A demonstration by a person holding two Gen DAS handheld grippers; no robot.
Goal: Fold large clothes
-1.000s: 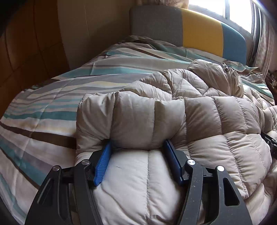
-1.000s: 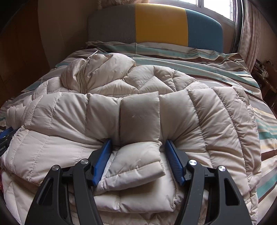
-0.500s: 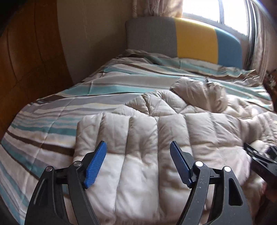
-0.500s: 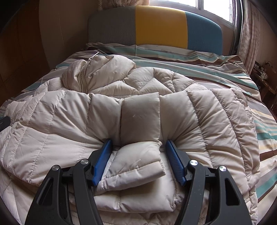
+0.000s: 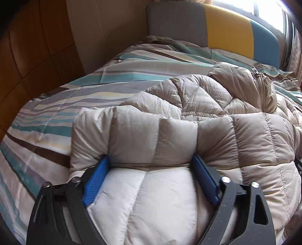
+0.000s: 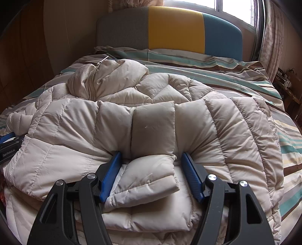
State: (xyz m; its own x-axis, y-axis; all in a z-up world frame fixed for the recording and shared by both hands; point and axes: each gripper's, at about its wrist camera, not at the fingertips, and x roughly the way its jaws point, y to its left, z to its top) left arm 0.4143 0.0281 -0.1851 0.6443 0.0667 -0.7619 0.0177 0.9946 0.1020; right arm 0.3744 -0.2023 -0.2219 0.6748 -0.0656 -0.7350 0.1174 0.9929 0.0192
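A beige quilted down jacket [image 5: 188,135] lies on the bed with its lower part folded up over itself, hood and zipper [image 6: 98,75] toward the headboard. My left gripper [image 5: 149,160] is pushed into the fold's left end. Its jaws are opening wide; puffy fabric fills the gap between the blue pads [image 5: 96,181] without being pinched. My right gripper [image 6: 151,156] is shut on a doubled flap of the jacket [image 6: 152,124] near the fold's right part. The left gripper's body [image 6: 9,145] shows at the right wrist view's left edge.
A striped duvet [image 5: 75,105] covers the bed under the jacket. A grey, yellow and blue headboard [image 6: 175,26] stands at the far end below a bright window [image 6: 236,9]. Brown wall panels [image 5: 28,56] run along the left; a cluttered low stand [image 6: 286,81] is at the right.
The left gripper let go of the fold, drew back above the jacket, then pushed in again with wider jaws around the puffy fold. The right gripper kept still on its flap.
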